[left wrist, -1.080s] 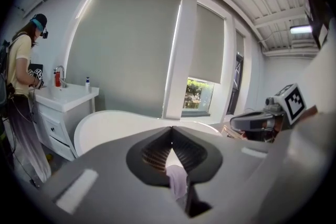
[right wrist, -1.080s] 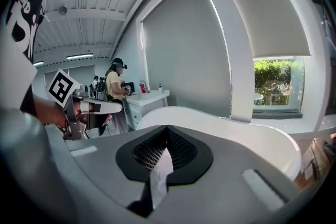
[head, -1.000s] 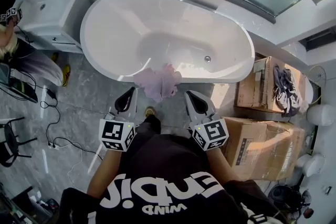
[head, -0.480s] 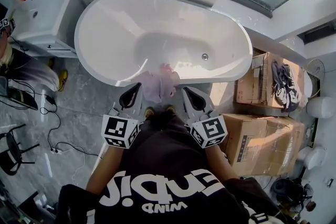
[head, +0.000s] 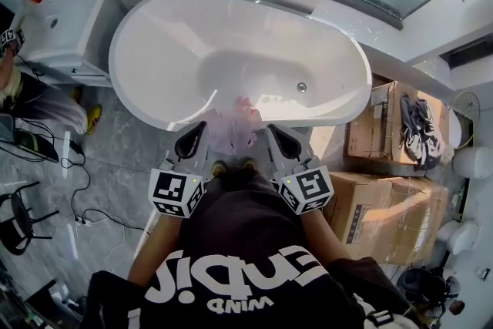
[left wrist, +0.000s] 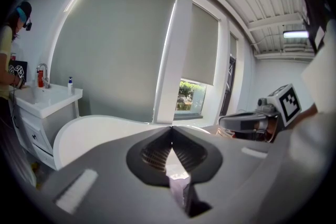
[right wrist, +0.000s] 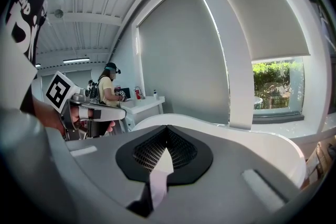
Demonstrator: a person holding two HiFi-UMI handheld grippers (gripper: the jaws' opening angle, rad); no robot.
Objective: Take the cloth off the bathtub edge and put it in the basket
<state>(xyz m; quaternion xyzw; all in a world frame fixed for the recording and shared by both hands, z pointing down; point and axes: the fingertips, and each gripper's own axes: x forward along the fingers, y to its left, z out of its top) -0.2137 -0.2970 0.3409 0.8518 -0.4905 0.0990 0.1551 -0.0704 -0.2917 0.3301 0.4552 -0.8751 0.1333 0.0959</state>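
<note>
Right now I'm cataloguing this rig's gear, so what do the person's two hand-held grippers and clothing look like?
Both the left hand-held gripper and the right hand-held gripper are light grey, tapering to a point, with black ribbed pads inside. Each carries a white cube printed with black square markers. The person wears a black top with white lettering.

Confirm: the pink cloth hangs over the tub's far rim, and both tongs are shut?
Not the far rim. The pink cloth hangs over the bathtub's near rim, between the left tongs and right tongs, as the head view shows. Both tongs are shut.
</note>
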